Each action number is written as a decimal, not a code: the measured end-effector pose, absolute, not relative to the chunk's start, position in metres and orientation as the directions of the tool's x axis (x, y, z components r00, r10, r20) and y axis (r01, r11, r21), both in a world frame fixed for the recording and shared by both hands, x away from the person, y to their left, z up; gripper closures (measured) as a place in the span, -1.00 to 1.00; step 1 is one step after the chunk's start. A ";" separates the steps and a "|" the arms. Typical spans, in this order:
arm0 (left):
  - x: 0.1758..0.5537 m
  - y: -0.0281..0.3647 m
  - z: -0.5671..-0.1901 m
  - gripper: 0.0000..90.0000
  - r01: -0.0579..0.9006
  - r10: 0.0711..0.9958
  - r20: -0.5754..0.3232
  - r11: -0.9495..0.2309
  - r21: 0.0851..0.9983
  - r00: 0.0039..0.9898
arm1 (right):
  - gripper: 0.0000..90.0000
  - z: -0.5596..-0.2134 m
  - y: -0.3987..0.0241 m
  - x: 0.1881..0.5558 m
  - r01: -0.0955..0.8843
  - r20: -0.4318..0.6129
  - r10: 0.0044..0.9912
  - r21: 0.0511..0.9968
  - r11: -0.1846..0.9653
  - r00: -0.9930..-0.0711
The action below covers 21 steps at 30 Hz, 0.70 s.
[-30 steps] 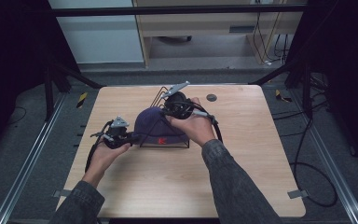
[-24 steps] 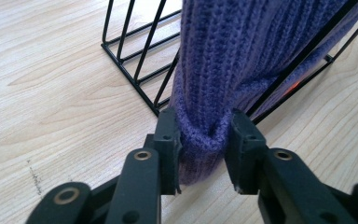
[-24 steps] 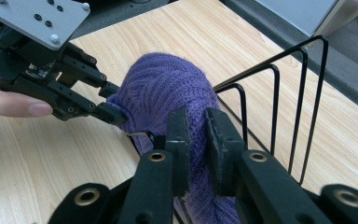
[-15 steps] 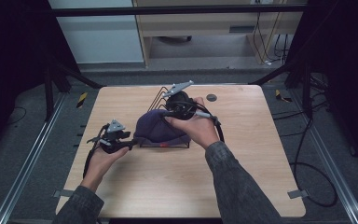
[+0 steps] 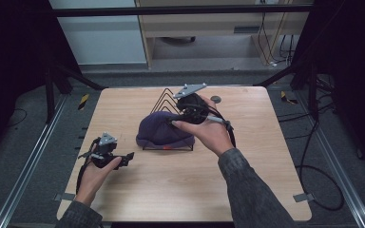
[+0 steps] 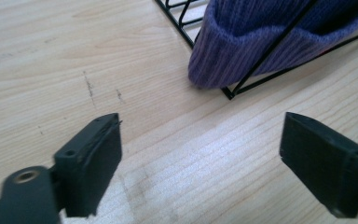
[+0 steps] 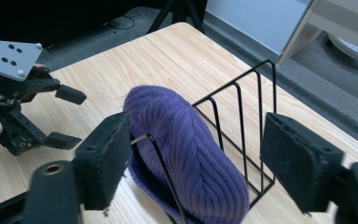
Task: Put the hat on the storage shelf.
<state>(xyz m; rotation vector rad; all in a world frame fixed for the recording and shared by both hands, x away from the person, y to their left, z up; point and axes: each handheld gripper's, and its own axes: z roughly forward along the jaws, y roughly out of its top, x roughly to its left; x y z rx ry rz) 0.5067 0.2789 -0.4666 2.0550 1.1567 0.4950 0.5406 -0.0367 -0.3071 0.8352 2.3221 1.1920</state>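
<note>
A purple knit beanie [image 5: 164, 130] lies draped over a black wire rack [image 5: 164, 97] in the middle of the wooden table [image 5: 247, 180]. My left gripper [image 5: 129, 156] sits low at the front left, well apart from the beanie [image 6: 261, 42]. Its jaws have just been opening and stand wide with nothing between them [image 6: 205, 158]. My right gripper [image 5: 173, 118] hovers just above the beanie [image 7: 186, 140] and the rack [image 7: 242, 116]. Its jaws have also just been opening, and its pads are clear of the knit. The left gripper [image 7: 72, 116] shows beyond the beanie.
A small dark round disc [image 5: 216, 99] lies near the table's back right. Metal rails [image 5: 33, 161] run along the floor on both sides, and cables [image 5: 313, 175] trail at the right. Bare wood [image 5: 171, 190] spreads in front of the rack.
Both grippers were shut at the beanie and have opened and let it go. The left hand pulled back to the front left. The right hand lifted slightly above the beanie.
</note>
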 end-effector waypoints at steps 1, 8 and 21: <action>0.508 0.280 -0.468 -0.78 0.579 0.852 -0.014 -0.343 0.740 0.523 | -0.54 -0.307 -0.039 0.538 0.326 -0.077 0.672 0.830 0.453 -0.737; 0.508 0.283 -0.470 -0.82 0.580 0.853 -0.009 -0.347 0.737 0.521 | -0.66 -0.308 -0.059 0.530 0.331 -0.079 0.703 0.841 0.427 -0.707; 0.511 0.288 -0.474 -0.82 0.600 0.866 0.003 -0.349 0.720 0.500 | -0.62 -0.347 -0.127 0.502 0.388 -0.037 0.768 0.847 0.363 -0.639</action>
